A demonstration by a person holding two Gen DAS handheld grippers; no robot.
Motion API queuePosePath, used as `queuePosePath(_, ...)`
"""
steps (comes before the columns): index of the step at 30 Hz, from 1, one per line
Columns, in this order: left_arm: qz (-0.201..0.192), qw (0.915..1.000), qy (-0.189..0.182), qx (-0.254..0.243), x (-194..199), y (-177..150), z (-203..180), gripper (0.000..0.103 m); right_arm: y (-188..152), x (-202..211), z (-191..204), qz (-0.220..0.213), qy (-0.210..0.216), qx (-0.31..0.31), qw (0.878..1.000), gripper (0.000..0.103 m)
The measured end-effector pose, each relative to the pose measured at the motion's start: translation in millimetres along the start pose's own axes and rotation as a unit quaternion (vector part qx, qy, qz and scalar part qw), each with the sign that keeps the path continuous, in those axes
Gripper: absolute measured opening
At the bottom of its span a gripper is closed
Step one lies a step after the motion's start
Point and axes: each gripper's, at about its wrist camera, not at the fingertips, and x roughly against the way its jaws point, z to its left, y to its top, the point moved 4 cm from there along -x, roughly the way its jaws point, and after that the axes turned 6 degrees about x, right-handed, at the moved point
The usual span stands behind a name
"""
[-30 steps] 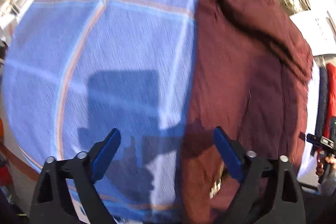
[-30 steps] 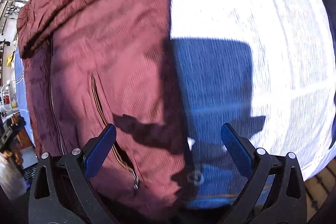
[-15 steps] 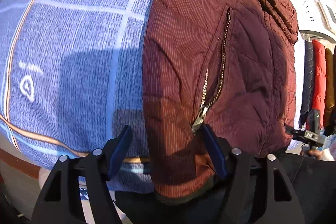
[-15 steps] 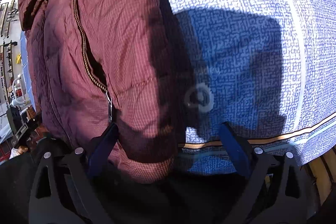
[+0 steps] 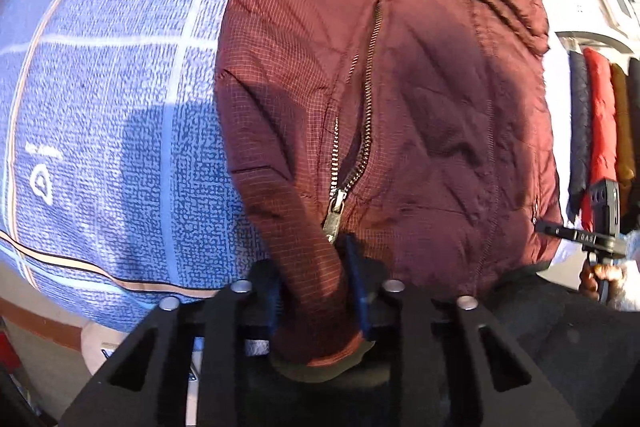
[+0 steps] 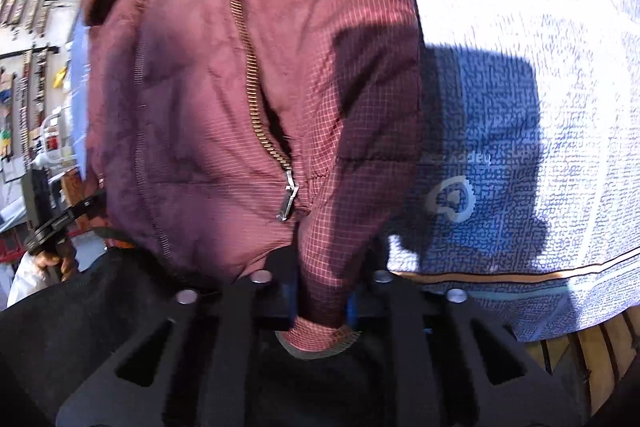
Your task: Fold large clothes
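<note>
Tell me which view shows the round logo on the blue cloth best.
The right wrist view: the round logo sits large near centre, though shadowed. The left wrist view shows a similar logo, smaller, distorted at the frame's edge.

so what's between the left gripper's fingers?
A sleeve cuff of the maroon jacket, pinched in the left gripper; left wrist view shows it.

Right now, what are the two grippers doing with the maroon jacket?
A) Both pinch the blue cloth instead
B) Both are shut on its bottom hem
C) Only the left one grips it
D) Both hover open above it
B: the left gripper and the right gripper each have their jaws closed on the maroon jacket at its bottom hem.
</note>
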Motion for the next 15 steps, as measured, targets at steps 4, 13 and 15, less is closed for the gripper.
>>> queuePosePath(4, -0.004, 0.9995, -0.007, -0.031, 19.5, -8.9, -7.0, 0.011, -3.2, 19.3, 22.6, -0.008, 0.022, 0.026, 0.999, 0.010)
queuePosePath(13, 0.049, 0.9971, -0.007, -0.058, 30.0, -67.5, 3.6, 0.009, -4.1, 16.8, 1.6, 0.023, 0.034, -0.005, 0.999, 0.009)
queuePosePath(15, 0.052, 0.9978, -0.012, -0.039, 33.2, -81.3, 13.7, 0.009, -26.8, 13.2, -0.8, 0.028, 0.046, -0.024, 0.998, 0.009)
